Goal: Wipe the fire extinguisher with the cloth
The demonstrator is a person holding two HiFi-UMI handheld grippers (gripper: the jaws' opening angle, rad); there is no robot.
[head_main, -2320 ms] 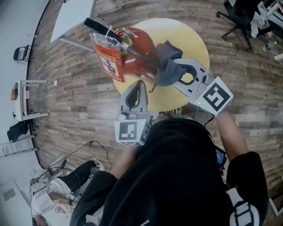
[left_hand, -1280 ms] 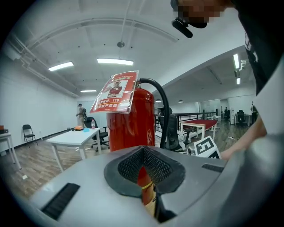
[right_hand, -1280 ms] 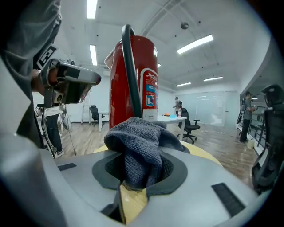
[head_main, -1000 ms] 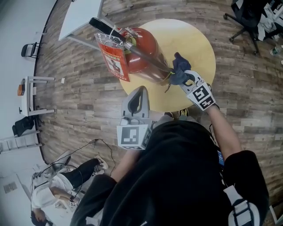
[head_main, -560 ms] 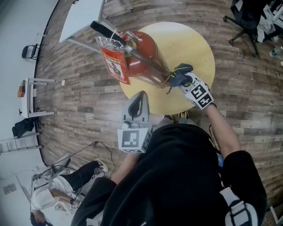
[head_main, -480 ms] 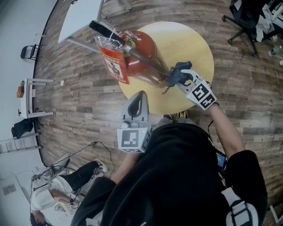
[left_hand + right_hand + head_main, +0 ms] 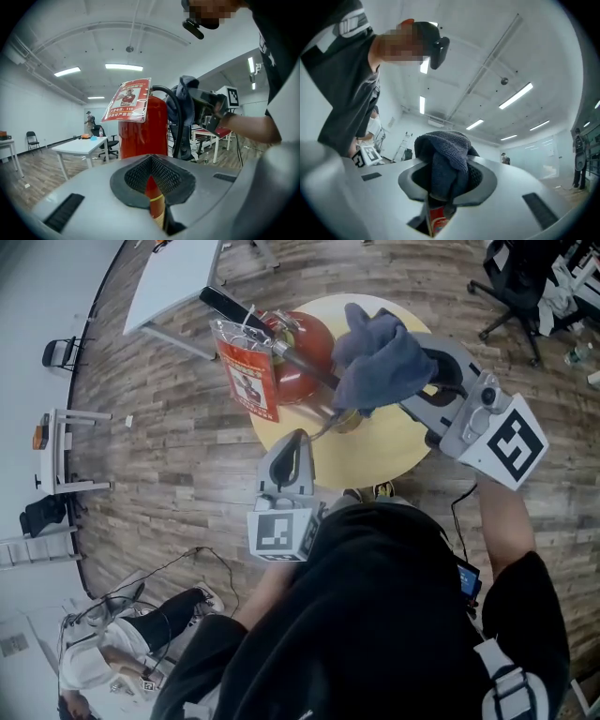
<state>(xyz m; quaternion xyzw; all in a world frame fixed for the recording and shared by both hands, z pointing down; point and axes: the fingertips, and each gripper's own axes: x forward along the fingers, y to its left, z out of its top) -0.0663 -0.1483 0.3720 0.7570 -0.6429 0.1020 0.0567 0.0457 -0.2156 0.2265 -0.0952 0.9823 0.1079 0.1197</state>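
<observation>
On the round yellow wooden table (image 7: 398, 442), the red fire extinguisher (image 7: 302, 338) w/ a hanging red tag (image 7: 246, 381) stands upright, the right gripper (image 7: 424, 371) clamped on a bunched dark blue-grey cloth (image 7: 375, 357) held up beside its black hose (image 7: 314, 371), while the left gripper (image 7: 298, 435), jaws closed & empty, hovers at the table's near edge.

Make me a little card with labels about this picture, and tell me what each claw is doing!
Place: round yellow table on a wooden floor
Main thing: red fire extinguisher, standing upright on the table
On it: red tag and black hose
Right claw: shut on the dark blue cloth, raised beside the extinguisher's top
Left claw: shut, holding nothing, pointing at the extinguisher
Cloth touching extinguisher: cannot tell
</observation>
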